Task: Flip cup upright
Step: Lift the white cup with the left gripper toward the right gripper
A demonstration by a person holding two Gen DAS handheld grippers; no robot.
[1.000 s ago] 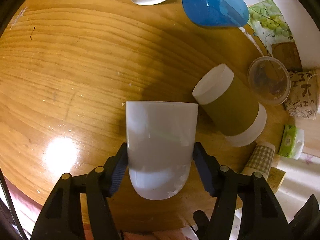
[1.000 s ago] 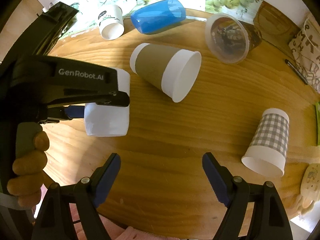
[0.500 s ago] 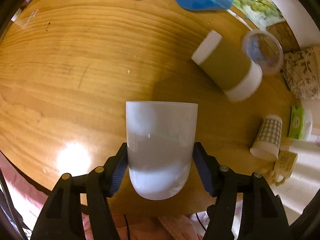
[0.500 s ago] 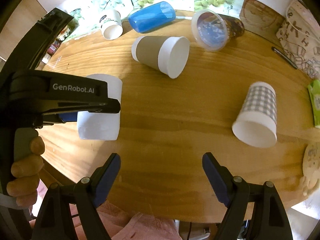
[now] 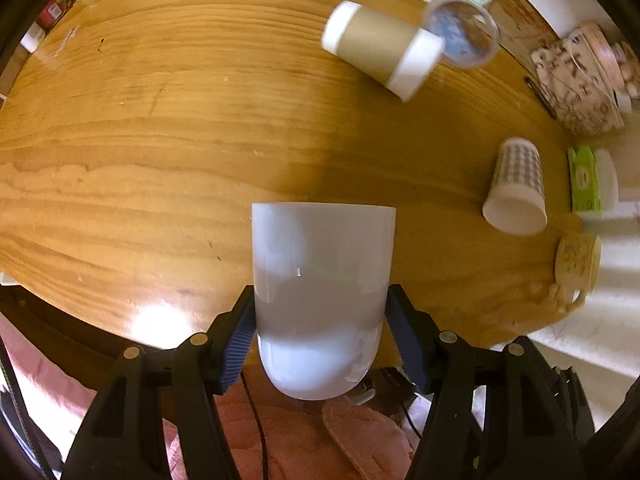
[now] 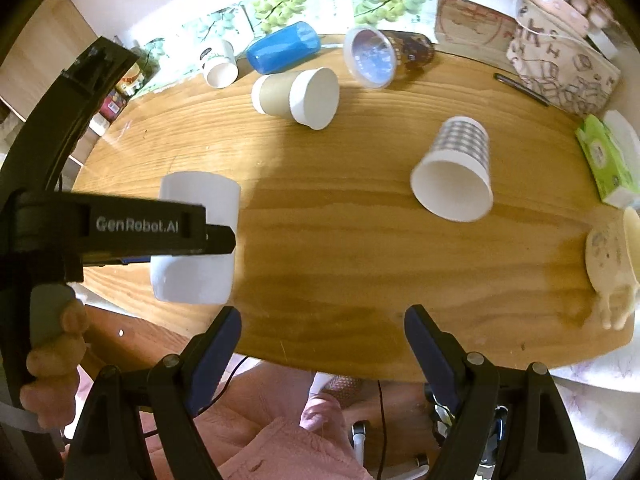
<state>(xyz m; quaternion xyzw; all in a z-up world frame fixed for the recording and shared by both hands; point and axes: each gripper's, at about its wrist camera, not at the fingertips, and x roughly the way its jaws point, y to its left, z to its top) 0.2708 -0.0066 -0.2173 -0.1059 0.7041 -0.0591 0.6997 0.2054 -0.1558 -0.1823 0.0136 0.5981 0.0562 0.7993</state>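
Note:
My left gripper (image 5: 320, 334) is shut on a plain white cup (image 5: 322, 280), its blue pads on both sides of the cup's lower body. It holds the cup above the near edge of the round wooden table (image 5: 160, 152). In the right wrist view the white cup (image 6: 196, 240) hangs at the left, partly behind the left gripper's black body (image 6: 120, 228). My right gripper (image 6: 322, 334) is open and empty over the table's near edge.
Several cups lie on their sides: a brown-sleeved one (image 6: 298, 94), a checked one (image 6: 456, 168), a blue one (image 6: 282, 52), a clear one (image 6: 370, 62), a small white one (image 6: 218, 66). A cream mug (image 6: 612, 256), green tissue pack (image 6: 604, 160) and patterned bag (image 6: 560, 68) sit right.
Both grippers have risen and pulled back toward the table's near edge. The white cup stays in the left gripper and is now higher off the wood.

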